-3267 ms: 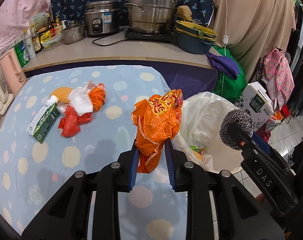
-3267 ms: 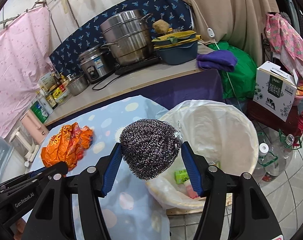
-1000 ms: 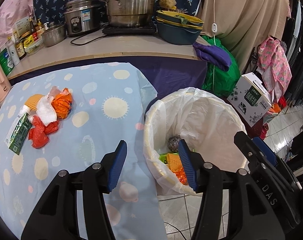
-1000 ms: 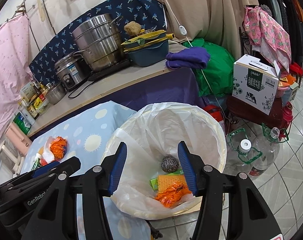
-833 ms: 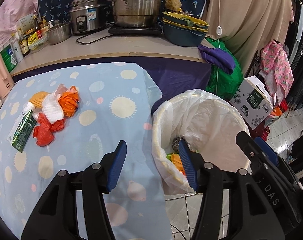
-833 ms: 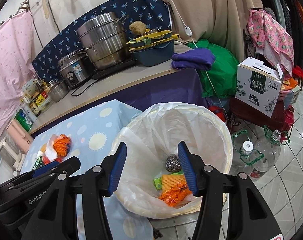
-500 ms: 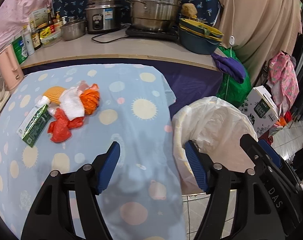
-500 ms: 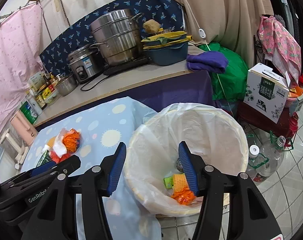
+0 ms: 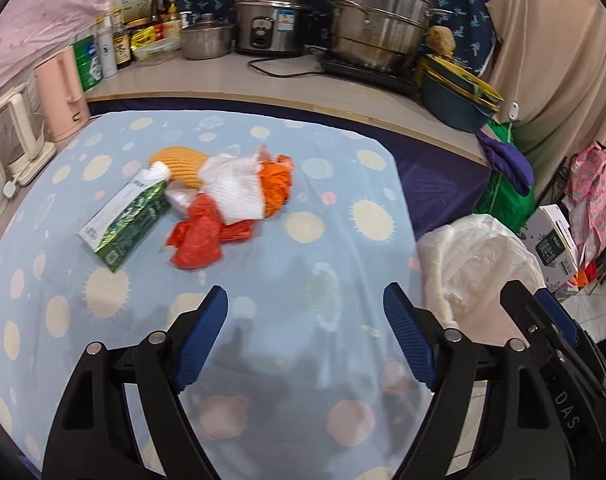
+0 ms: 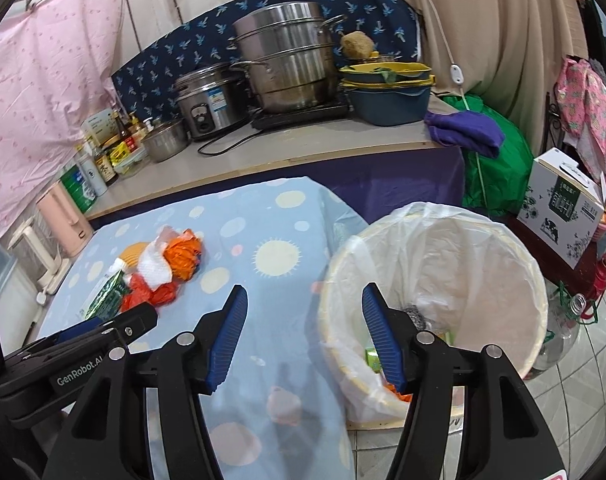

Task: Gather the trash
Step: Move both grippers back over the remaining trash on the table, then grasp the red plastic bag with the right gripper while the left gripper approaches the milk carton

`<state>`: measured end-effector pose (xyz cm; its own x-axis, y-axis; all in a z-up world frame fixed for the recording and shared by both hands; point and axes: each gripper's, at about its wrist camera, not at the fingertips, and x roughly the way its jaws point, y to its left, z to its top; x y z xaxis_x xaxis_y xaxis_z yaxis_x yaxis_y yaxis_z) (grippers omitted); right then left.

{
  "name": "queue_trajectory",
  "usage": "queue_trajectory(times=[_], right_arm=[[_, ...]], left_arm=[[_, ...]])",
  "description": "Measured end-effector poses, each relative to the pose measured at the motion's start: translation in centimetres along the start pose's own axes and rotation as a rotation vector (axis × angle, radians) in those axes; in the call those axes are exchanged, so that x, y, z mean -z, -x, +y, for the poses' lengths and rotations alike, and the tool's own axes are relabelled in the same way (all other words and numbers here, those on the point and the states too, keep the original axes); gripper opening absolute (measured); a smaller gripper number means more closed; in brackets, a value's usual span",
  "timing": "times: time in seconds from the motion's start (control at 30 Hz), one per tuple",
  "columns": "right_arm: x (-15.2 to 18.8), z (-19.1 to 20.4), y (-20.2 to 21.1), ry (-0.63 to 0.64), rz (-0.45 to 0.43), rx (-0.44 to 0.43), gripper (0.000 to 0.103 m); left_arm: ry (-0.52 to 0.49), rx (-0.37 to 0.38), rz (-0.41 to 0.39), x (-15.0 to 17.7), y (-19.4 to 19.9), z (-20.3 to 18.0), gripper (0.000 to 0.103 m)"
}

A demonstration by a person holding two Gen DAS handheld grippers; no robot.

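Observation:
A heap of trash lies on the blue dotted tablecloth (image 9: pixel 335 208): a green and white carton (image 9: pixel 125 224), a red plastic bag (image 9: pixel 201 240), a white paper towel (image 9: pixel 233 190), an orange bag (image 9: pixel 277 186) and a yellow knit piece (image 9: pixel 179 160). My left gripper (image 9: pixel 305 328) is open and empty over the table, short of the heap. My right gripper (image 10: pixel 303 330) is open and empty at the table's right edge, beside the white-lined bin (image 10: pixel 443 232). A steel scourer (image 10: pixel 417 314) and a green carton (image 10: pixel 373 358) lie in the bin.
A counter (image 9: pixel 263 80) behind the table holds a steamer pot (image 9: pixel 379 28), a rice cooker (image 9: pixel 271 28), bottles and bowls. A pink kettle (image 9: pixel 61 94) stands at the table's far left. A cardboard box (image 10: pixel 563 204) and plastic bottles stand on the floor right of the bin.
Both grippers have swung left from over the bin toward the table. The left jaws have opened wider. The orange bag and scourer held earlier now lie in the bin.

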<state>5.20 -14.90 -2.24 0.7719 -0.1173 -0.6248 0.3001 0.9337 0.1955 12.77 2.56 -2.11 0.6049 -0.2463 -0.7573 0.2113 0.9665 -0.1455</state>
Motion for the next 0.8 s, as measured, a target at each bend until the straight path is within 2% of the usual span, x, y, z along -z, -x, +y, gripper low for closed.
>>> queue_trajectory(times=[0.37, 0.8], right_arm=[[0.9, 5.9, -2.2, 0.092, 0.046, -0.050, 0.060], [2.2, 13.4, -5.4, 0.205, 0.106, -0.109, 0.060]], left_arm=[[0.108, -0.102, -0.013, -0.2, -0.1, 8.0, 0.086], [0.225, -0.191, -0.005, 0.0, -1.0, 16.7, 0.087]])
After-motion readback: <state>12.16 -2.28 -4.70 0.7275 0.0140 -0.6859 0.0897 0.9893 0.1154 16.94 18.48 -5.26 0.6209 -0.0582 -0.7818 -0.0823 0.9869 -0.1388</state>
